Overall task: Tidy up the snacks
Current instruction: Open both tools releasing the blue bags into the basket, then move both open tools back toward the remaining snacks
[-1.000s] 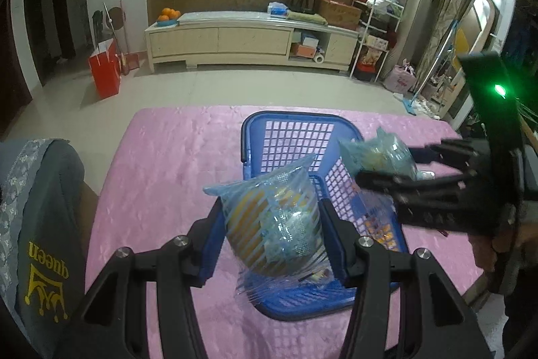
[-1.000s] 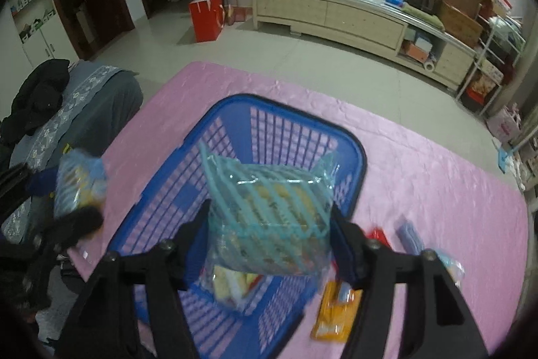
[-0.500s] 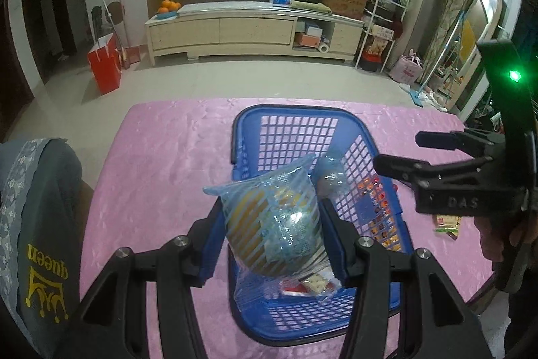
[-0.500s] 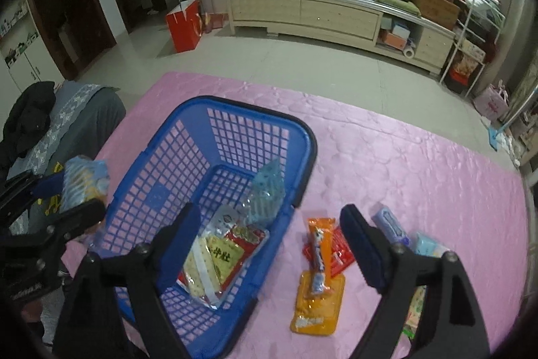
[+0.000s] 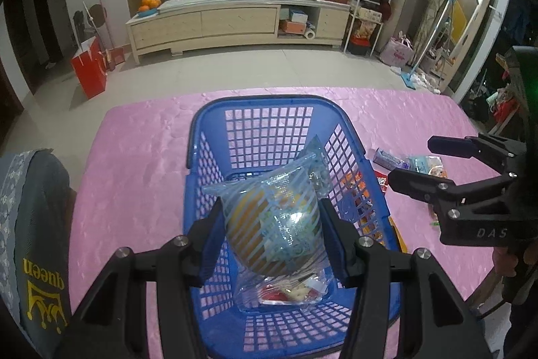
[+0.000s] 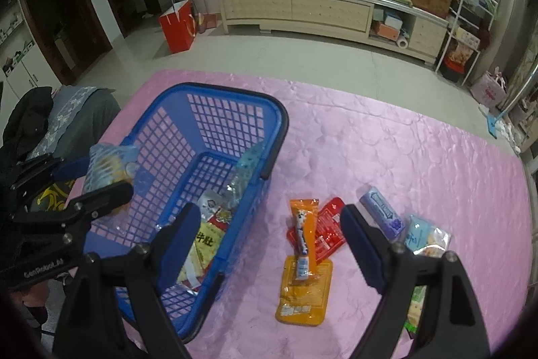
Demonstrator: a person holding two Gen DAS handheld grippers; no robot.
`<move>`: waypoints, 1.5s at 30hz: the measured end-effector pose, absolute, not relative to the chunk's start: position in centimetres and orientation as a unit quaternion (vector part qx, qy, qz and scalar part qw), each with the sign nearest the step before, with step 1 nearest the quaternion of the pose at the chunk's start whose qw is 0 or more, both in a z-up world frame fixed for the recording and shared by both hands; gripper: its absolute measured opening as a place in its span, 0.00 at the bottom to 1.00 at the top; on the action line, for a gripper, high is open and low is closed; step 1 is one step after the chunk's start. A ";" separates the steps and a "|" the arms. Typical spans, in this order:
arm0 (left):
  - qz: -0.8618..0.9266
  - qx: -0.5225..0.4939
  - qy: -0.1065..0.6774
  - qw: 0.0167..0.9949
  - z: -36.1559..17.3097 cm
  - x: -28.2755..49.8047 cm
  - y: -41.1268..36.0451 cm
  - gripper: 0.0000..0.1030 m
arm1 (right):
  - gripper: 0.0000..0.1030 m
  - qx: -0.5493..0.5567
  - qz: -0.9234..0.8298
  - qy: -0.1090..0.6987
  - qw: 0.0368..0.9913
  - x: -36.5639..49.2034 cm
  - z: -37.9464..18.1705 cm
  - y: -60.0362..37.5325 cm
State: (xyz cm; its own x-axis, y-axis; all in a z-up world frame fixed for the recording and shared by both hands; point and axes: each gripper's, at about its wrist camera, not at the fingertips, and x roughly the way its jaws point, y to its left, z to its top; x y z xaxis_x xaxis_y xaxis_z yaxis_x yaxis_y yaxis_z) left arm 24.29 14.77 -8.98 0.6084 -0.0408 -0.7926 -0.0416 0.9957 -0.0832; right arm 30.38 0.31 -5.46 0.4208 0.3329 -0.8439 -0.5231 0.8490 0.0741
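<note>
Now my left gripper (image 5: 272, 224) is pinching a striped bag (image 5: 274, 226) above the basket (image 5: 208, 137); my right gripper (image 6: 270, 244) is gaping wide over packets (image 6: 302, 244) at three o'clock.

Right gripper (image 6: 270, 244) was clamped on a teal-striped snack bag (image 6: 247, 169) over the blue basket (image 6: 215, 96) a second ago — now it's spread wide and empty, and the bag lies inside the basket against its right wall. Since then the right gripper has pulled out to the right, off the basket, over the loose snacks on the pink tablecloth (image 6: 403, 153) — orange stick pack (image 6: 304, 232) between its fingers.
</note>
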 end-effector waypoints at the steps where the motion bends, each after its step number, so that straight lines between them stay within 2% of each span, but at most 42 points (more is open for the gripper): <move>1: -0.001 -0.045 0.444 0.895 -9.1 24.7 14.7 0.49 | 0.85 -0.100 0.255 0.473 0.837 30.5 -5.6 0.2; 5: 0.003 -0.042 0.431 0.901 -8.9 27.0 15.1 0.50 | 0.85 -0.097 0.239 0.462 0.849 31.1 -5.5 -0.2; 6: 0.009 -0.041 0.429 0.902 -9.0 27.5 15.2 0.54 | 0.85 -0.088 0.239 0.464 0.848 31.2 -5.5 -0.5; 7: 0.016 -0.033 0.433 0.900 -9.2 28.3 15.3 0.64 | 0.85 -0.082 0.240 0.466 0.847 31.3 -5.3 -0.7; 9: 0.010 -0.018 0.437 0.899 -9.2 28.8 15.0 0.79 | 0.85 -0.080 0.240 0.464 0.849 31.3 -5.0 -1.1; 29: -0.041 0.023 0.413 0.909 -3.4 22.9 5.2 0.80 | 0.85 -0.058 0.200 0.440 0.874 25.1 0.7 -11.1; 36: -0.057 0.018 0.421 0.905 -3.8 22.2 1.2 0.80 | 0.85 -0.050 0.175 0.452 0.873 24.0 -0.2 -15.7; 45: -0.083 0.031 0.458 0.885 -7.5 22.9 -4.9 0.80 | 0.85 -0.029 0.153 0.483 0.862 23.8 -4.3 -20.2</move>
State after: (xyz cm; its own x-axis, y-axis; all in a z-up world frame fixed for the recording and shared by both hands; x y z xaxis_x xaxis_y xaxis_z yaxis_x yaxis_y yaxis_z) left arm 22.86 -4.92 -7.48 0.5670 -0.1180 -0.8152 0.1753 0.9843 -0.0205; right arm 23.85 -20.18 -4.28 0.4868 0.2355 -0.8412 -0.2910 0.9517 0.0980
